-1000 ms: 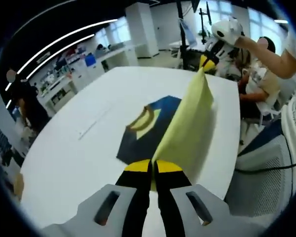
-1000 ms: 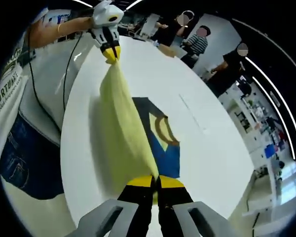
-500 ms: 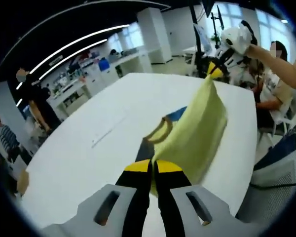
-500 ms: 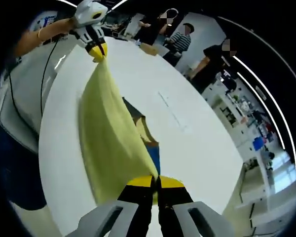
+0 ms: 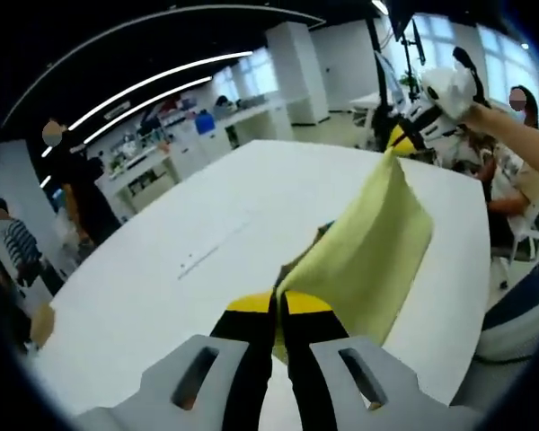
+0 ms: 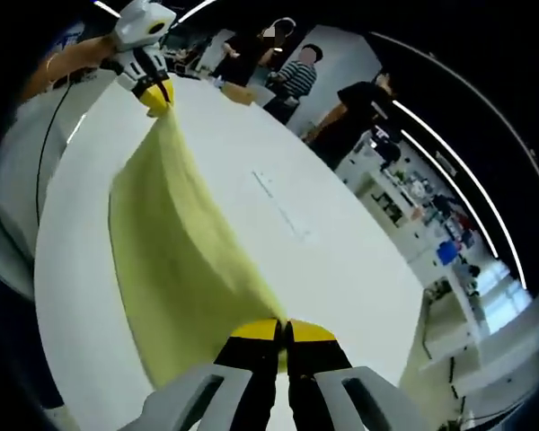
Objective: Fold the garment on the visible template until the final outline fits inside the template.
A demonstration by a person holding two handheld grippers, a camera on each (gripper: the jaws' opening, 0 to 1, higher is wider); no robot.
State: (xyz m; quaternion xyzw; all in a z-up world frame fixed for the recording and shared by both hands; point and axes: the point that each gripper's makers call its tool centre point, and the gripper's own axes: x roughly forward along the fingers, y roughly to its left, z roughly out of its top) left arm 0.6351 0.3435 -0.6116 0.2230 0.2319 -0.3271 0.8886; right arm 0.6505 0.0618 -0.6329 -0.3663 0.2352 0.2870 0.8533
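A pale yellow garment (image 5: 368, 247) hangs stretched between both grippers above the white table (image 5: 153, 287). My left gripper (image 5: 277, 310) is shut on one corner of the cloth at the bottom of the left gripper view. The right gripper (image 5: 393, 144) pinches the far corner at the upper right. In the right gripper view the same garment (image 6: 175, 260) runs from my right gripper (image 6: 283, 334), shut on it, up to the left gripper (image 6: 154, 101). The raised cloth hides the dark blue template on the table (image 6: 350, 260).
A thin marked line (image 5: 211, 254) lies on the table left of the cloth, the same line (image 6: 283, 211) crossing the right gripper view. Several people (image 6: 292, 76) stand or sit beyond the far edge. A standing person (image 5: 72, 189) and lab benches (image 5: 207, 126) lie beyond the table.
Both grippers have carried the yellow garment across the table, still stretched between them. The dark blue template that showed beside the cloth is now covered by it.
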